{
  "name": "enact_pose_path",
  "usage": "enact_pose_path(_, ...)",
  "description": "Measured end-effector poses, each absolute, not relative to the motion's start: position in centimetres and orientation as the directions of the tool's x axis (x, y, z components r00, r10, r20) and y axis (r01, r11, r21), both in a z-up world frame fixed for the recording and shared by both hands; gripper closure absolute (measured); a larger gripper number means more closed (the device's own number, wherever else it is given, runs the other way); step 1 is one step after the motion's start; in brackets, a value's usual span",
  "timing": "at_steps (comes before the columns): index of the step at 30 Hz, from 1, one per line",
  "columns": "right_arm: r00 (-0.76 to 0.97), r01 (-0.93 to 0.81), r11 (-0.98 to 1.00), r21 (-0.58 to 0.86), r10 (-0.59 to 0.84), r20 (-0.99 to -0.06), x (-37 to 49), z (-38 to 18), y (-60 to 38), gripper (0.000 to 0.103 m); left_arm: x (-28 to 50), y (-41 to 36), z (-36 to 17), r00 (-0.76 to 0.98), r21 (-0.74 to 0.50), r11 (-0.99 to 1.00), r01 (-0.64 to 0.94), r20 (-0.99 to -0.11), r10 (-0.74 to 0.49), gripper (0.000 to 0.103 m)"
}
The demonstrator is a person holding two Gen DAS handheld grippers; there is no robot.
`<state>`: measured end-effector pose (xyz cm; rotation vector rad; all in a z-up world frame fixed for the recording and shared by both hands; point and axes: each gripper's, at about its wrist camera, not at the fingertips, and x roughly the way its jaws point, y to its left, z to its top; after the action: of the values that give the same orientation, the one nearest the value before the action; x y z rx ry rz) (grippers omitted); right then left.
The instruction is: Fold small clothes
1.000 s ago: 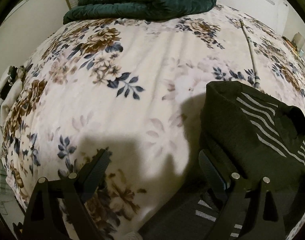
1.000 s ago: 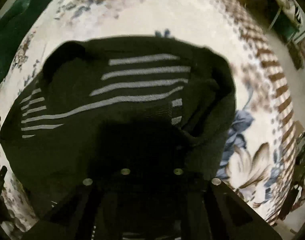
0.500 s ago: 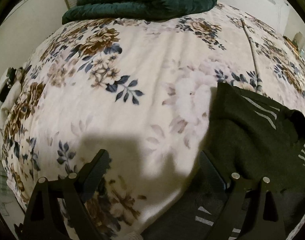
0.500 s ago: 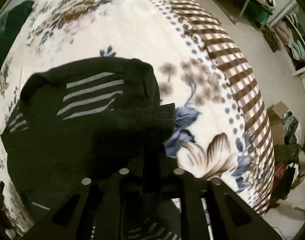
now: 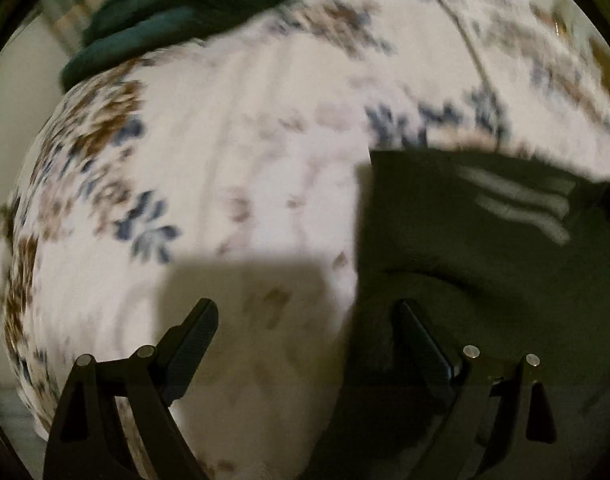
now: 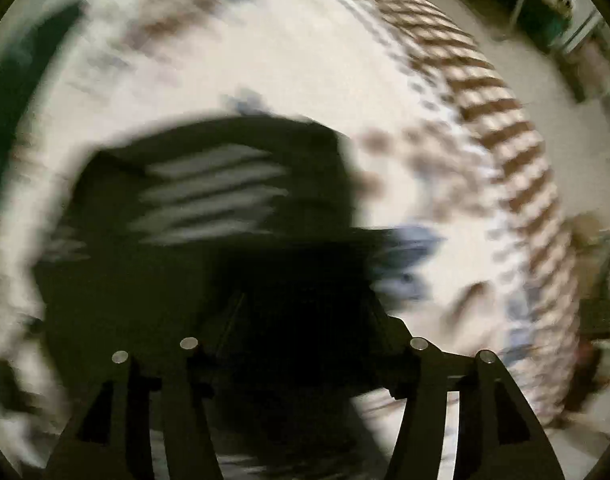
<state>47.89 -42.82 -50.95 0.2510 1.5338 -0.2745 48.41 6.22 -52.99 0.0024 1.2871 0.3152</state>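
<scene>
Left wrist view: the left gripper (image 5: 305, 320) hangs with jaws spread wide over a plush floral blanket (image 5: 233, 152); the dark knit garment (image 5: 485, 248), striped pale, lies right, under its right finger.

Right wrist view: the right gripper (image 6: 301, 320) has just been opening, jaws parted above the blurred garment (image 6: 209, 200).

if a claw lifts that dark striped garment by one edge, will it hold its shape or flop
Probably flop: the dark striped garment is soft knit, already doubled over with a curved crease. It looks light for its size, barely denting the floral blanket. Pushed, it would likely bunch and drag rather than slide, since the blanket looks fuzzy.
</scene>
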Motion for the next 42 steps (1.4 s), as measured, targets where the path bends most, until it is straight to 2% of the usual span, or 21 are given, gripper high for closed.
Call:
enact_pose_path(3,0.071,0.440,0.888,0.132,0.113,-0.991,46.1,-49.1,-45.5,0.044,48.6,6.6,-52.5,0.260,0.158,0.963,-0.220,-0.942,0.214,0.011)
enact_pose_path(6,0.119,0.464,0.870,0.166,0.125,-0.985,43.3,-46.1,-47.7,0.042,46.8,6.8,-49.9,0.318,0.126,0.964,-0.233,-0.927,0.199,0.011)
enact_pose_path(12,0.132,0.479,0.827,0.295,0.264,-0.955,43.3,-45.1,-51.5,0.042,41.1,6.0,-46.1,0.357,0.080,0.948,-0.310,-0.914,0.194,0.011)
enact_pose_path(16,0.156,0.407,0.836,0.368,0.333,-0.930,48.7,-47.4,-52.1,0.041,37.2,4.3,-45.5,0.334,0.109,0.930,-0.351,-0.913,0.233,0.011)
enact_pose_path(20,0.025,0.341,0.842,0.417,0.436,-0.900,54.7,-53.1,-50.7,0.041,31.8,1.0,-46.2,0.261,0.213,0.897,-0.387,-0.908,0.328,0.007)
enact_pose_path(21,-0.009,0.333,0.845,0.419,0.448,-0.894,55.5,-54.3,-50.4,0.046,30.6,0.3,-46.4,0.238,0.232,0.887,-0.399,-0.908,0.345,0.007)
enact_pose_path(22,-0.036,0.316,0.854,0.414,0.447,-0.894,56.0,-55.2,-50.2,0.080,29.3,-0.5,-46.5,0.215,0.250,0.876,-0.412,-0.908,0.360,0.007)
enact_pose_path(23,-0.056,0.295,0.874,0.387,0.420,-0.906,56.3,-55.5,-50.2,0.097,27.7,-1.5,-46.7,0.188,0.265,0.863,-0.431,-0.909,0.373,0.007)
enact_pose_path(30,0.063,0.225,0.915,0.336,0.331,-0.942,58.5,-50.5,-53.8,0.099,20.2,-9.1,-46.9,0.085,0.257,0.830,-0.494,-0.936,0.341,0.007)
enact_pose_path(37,-0.004,0.198,0.942,0.271,0.277,-0.961,61.8,-53.9,-53.2,0.099,16.3,-14.2,-47.7,0.073,0.251,0.843,-0.476,-0.944,0.322,0.007)
enact_pose_path(40,-0.047,0.222,0.917,0.330,0.348,-0.936,62.0,-55.5,-54.2,0.097,14.8,-16.1,-47.8,0.069,0.245,0.851,-0.465,-0.948,0.310,0.007)
enact_pose_path(41,-0.056,0.231,0.905,0.357,0.378,-0.924,61.8,-55.4,-54.9,0.092,14.1,-16.9,-47.8,0.066,0.236,0.854,-0.463,-0.952,0.299,0.007)
enact_pose_path(42,-0.063,0.238,0.894,0.378,0.403,-0.913,61.4,-55.0,-55.7,0.076,13.5,-17.6,-47.8,0.063,0.226,0.858,-0.462,-0.956,0.286,0.007)
